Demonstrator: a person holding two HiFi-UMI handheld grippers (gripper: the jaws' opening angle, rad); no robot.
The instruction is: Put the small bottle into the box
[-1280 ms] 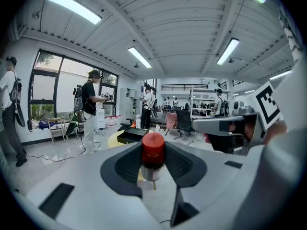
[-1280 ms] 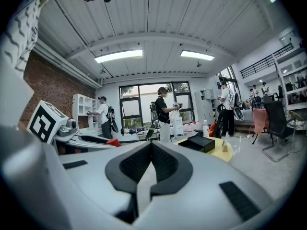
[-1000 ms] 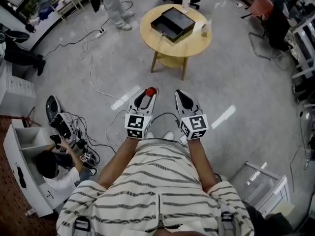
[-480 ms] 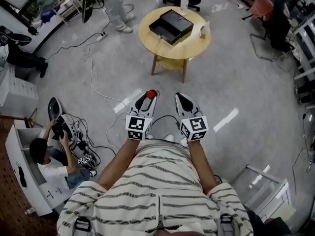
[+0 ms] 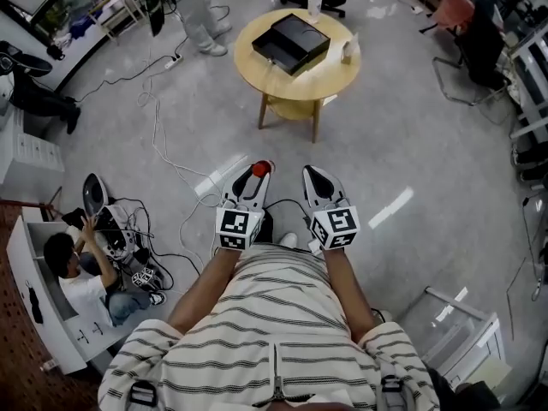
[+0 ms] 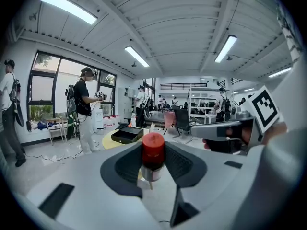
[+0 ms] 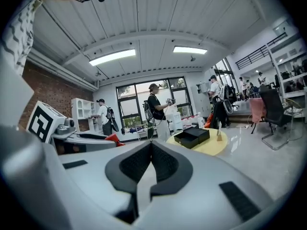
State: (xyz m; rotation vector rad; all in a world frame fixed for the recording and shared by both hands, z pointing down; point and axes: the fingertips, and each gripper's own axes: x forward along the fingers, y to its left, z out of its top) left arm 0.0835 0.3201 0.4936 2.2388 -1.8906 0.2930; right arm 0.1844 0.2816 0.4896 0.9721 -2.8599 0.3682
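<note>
A small bottle (image 5: 260, 169) with a red cap (image 6: 153, 150) stands upright between the jaws of my left gripper (image 5: 256, 175), which is shut on it. My right gripper (image 5: 312, 176) is beside it at the same height, shut with nothing between its pads (image 7: 151, 152). Both are held out in front of the person's chest, above the floor. The open black box (image 5: 291, 43) lies on a round yellow table (image 5: 295, 82) well ahead of both grippers. It also shows far off past the jaws as the black box (image 6: 127, 134) and the black box (image 7: 192, 137).
A clear water bottle (image 5: 314, 2) and a small pale item (image 5: 349, 51) also stand on the table. A person (image 5: 73, 272) sits on the floor at the left among cables (image 5: 158, 139). Another person (image 5: 201, 11) stands beyond the table. Chairs (image 5: 467, 28) are at the right.
Both grippers have drifted slightly together, with the bottle still held in the left one. The table sits a little higher and further left in the head view. The seated person has shifted.
</note>
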